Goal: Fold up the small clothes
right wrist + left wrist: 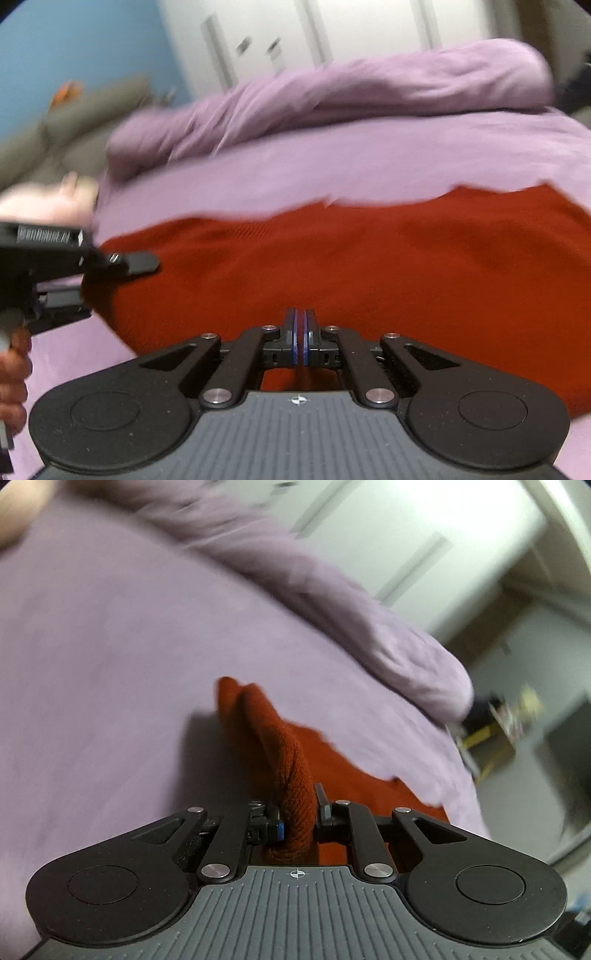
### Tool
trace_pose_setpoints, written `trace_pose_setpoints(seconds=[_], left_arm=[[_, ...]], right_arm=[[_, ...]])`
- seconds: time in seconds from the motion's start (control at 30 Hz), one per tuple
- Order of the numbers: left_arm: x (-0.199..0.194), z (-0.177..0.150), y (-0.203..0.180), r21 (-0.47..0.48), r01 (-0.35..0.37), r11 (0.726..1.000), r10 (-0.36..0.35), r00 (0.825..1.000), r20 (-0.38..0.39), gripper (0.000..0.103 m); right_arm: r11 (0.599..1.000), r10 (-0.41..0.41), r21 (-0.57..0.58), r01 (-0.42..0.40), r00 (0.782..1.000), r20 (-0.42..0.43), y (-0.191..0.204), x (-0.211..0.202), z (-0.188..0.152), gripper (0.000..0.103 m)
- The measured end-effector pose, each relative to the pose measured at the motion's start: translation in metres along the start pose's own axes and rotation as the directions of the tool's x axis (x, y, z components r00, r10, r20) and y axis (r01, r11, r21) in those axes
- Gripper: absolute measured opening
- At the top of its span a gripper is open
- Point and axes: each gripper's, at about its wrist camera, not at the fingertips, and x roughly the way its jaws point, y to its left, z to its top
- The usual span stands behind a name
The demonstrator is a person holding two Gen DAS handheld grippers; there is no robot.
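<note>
A rust-red knit garment (369, 258) lies spread on a lilac bed sheet (332, 173). In the left wrist view my left gripper (299, 812) is shut on a raised fold of the red garment (291, 775), which stands up between the fingers and trails away over the sheet (110, 646). My right gripper (300, 332) is shut with its blue pads pressed together, just above the garment's near part; no cloth shows between them. The left gripper also shows in the right wrist view (140, 262), at the garment's left edge.
A bunched lilac duvet (332, 88) lies along the far side of the bed (332, 590). White cupboard doors (332, 29) stand behind it. The bed's edge drops to the floor with clutter (491, 734) at right. A hand (14, 369) holds the left gripper.
</note>
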Motion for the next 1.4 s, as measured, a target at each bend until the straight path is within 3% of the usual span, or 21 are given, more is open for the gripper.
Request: trace_pose_setpoints(seconds=[0.1, 0.2, 0.3, 0.4, 0.47, 0.53, 0.63, 0.73, 0.87, 1.0, 1.07, 1.1, 1.13, 1.23, 1.3, 1.4], left_arm=[[0.010, -0.005, -0.058, 0.188, 0.028, 0.982, -0.025, 1.000, -0.018, 0.015], [0.037, -0.028, -0.104, 0.295, 0.070, 0.953, -0.049, 0.996, -0.078, 0.012], [0.071, -0.057, -0.129, 0.312, 0.088, 0.946, -0.035, 0.985, -0.171, 0.012], [0.101, -0.088, -0.137, 0.363, 0.028, 0.931, 0.062, 0.970, -0.235, 0.014], [0.099, -0.097, -0.132, 0.380, 0.054, 0.923, 0.031, 0.976, -0.214, 0.018], [0.087, -0.096, -0.125, 0.367, 0.117, 0.923, -0.032, 0.973, -0.230, 0.035], [0.054, -0.088, -0.119, 0.330, 0.165, 0.930, -0.085, 0.966, -0.243, 0.044], [0.014, -0.081, -0.110, 0.330, 0.200, 0.923, -0.140, 0.970, -0.196, 0.052], [-0.006, -0.068, -0.085, 0.286, 0.104, 0.952, -0.072, 0.990, -0.119, 0.053], [0.005, -0.059, -0.058, 0.186, -0.008, 0.983, 0.031, 0.992, -0.119, 0.053], [0.013, -0.057, -0.051, 0.140, -0.016, 0.990, 0.035, 0.990, -0.134, 0.053], [0.016, -0.056, -0.047, 0.121, -0.008, 0.993, 0.025, 0.989, -0.146, 0.053], [0.022, -0.055, -0.044, 0.102, 0.000, 0.995, 0.017, 0.987, -0.159, 0.053], [0.036, -0.057, -0.036, 0.075, -0.012, 0.997, 0.026, 0.982, -0.188, 0.053], [0.039, -0.061, -0.034, 0.065, -0.009, 0.998, 0.022, 0.980, -0.199, 0.053], [0.042, -0.064, -0.029, 0.054, -0.004, 0.999, 0.015, 0.978, -0.209, 0.054]], right_arm=[[0.993, -0.049, 0.107, 0.040, 0.996, 0.081, -0.034, -0.035, 0.002, 0.002], [0.981, -0.105, 0.176, 0.083, 0.987, 0.121, -0.065, -0.061, 0.001, 0.003], [0.970, -0.159, 0.205, 0.134, 0.981, 0.113, -0.090, -0.071, -0.002, 0.003], [0.960, -0.183, 0.229, 0.160, 0.979, 0.086, -0.106, -0.074, -0.006, 0.003], [0.961, -0.187, 0.223, 0.166, 0.979, 0.078, -0.111, -0.076, -0.008, 0.003], [0.963, -0.179, 0.218, 0.160, 0.982, 0.066, -0.114, -0.076, -0.009, 0.003], [0.968, -0.154, 0.209, 0.137, 0.985, 0.071, -0.109, -0.073, -0.005, 0.004], [0.977, -0.114, 0.192, 0.096, 0.990, 0.086, -0.098, -0.073, 0.003, 0.003], [0.993, -0.030, 0.121, 0.017, 0.994, 0.107, -0.067, -0.064, 0.016, 0.007], [0.998, 0.029, 0.049, -0.032, 0.998, 0.061, -0.040, -0.040, 0.016, 0.020], [0.998, 0.027, 0.052, -0.024, 0.998, -0.060, -0.041, -0.015, 0.008, 0.020], [0.998, 0.026, 0.061, -0.016, 0.986, -0.166, -0.044, -0.001, 0.003, 0.019], [0.998, 0.024, 0.056, -0.013, 0.978, -0.209, -0.045, 0.005, -0.002, 0.019], [0.995, 0.071, 0.077, -0.058, 0.980, -0.184, -0.054, -0.006, 0.007, 0.019], [0.977, 0.130, 0.182, -0.107, 0.985, -0.118, -0.068, -0.013, 0.018, 0.021], [0.931, 0.223, 0.313, -0.187, 0.971, -0.083, -0.082, -0.003, 0.034, 0.032]])
